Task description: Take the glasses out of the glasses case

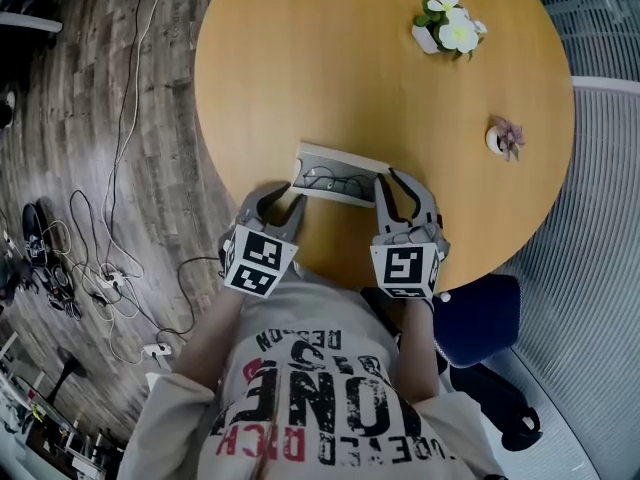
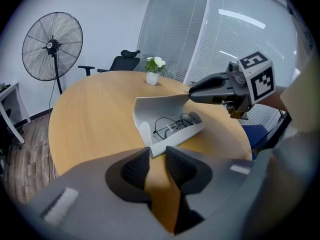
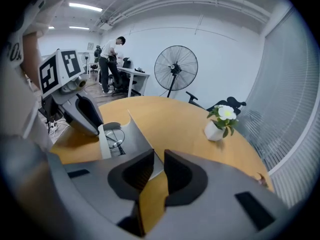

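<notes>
An open grey glasses case (image 1: 342, 160) lies at the near edge of the round wooden table (image 1: 330, 58), with thin black-rimmed glasses (image 1: 331, 180) inside. In the left gripper view the glasses (image 2: 172, 125) rest in the tray under the raised lid (image 2: 160, 108). My left gripper (image 1: 281, 208) pinches the case's near left corner (image 2: 151, 145) between its pads. My right gripper (image 1: 400, 192) is shut on the lid's right edge (image 3: 145, 146), and its fingers (image 2: 207, 90) meet the lid's tip. The right gripper view shows the glasses (image 3: 116, 140) beside the left gripper (image 3: 82, 113).
A white pot of flowers (image 1: 450, 26) and a small pink ornament (image 1: 503, 138) stand on the far right of the table. A blue seat (image 1: 480, 318) sits under the table's right edge. Cables (image 1: 100, 268) trail on the floor. A fan (image 3: 175, 69) and a person (image 3: 110, 59) are at the back.
</notes>
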`<move>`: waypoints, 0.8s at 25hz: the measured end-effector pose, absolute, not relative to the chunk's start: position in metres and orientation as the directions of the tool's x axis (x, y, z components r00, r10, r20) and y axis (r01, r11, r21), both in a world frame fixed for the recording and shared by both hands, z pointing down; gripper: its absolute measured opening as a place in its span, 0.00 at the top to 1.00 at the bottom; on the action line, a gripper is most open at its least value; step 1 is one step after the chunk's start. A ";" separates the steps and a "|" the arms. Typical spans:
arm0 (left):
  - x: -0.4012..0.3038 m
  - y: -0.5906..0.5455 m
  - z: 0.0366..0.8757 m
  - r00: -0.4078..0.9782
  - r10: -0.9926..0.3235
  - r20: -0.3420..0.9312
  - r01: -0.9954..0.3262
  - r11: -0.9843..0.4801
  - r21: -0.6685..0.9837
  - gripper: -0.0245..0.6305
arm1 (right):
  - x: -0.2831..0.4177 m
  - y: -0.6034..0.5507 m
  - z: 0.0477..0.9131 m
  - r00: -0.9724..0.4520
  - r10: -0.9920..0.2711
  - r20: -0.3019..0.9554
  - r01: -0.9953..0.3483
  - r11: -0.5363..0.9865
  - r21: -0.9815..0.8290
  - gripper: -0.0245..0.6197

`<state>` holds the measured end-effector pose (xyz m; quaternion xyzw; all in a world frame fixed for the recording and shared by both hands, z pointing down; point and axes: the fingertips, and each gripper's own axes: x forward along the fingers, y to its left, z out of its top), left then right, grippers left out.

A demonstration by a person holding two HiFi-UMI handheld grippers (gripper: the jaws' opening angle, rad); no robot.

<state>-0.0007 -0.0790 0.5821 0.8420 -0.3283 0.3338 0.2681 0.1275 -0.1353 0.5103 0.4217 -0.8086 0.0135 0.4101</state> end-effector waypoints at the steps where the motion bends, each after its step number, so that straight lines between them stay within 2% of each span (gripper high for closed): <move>1: -0.001 -0.079 0.582 0.561 -0.374 0.739 -0.732 -0.641 0.231 0.79 | 0.128 -0.140 0.511 -0.307 -0.673 0.673 -0.697 0.641 0.322 0.85; 10: 0.000 -0.080 0.583 0.557 -0.371 0.743 -0.732 -0.641 0.229 0.79 | 0.134 -0.174 0.525 -0.280 -0.696 0.661 -0.728 0.603 0.327 0.85; 20: -0.002 -0.080 0.583 0.556 -0.379 0.739 -0.737 -0.637 0.228 0.79 | 0.132 -0.177 0.528 -0.302 -0.698 0.650 -0.780 0.573 0.253 0.84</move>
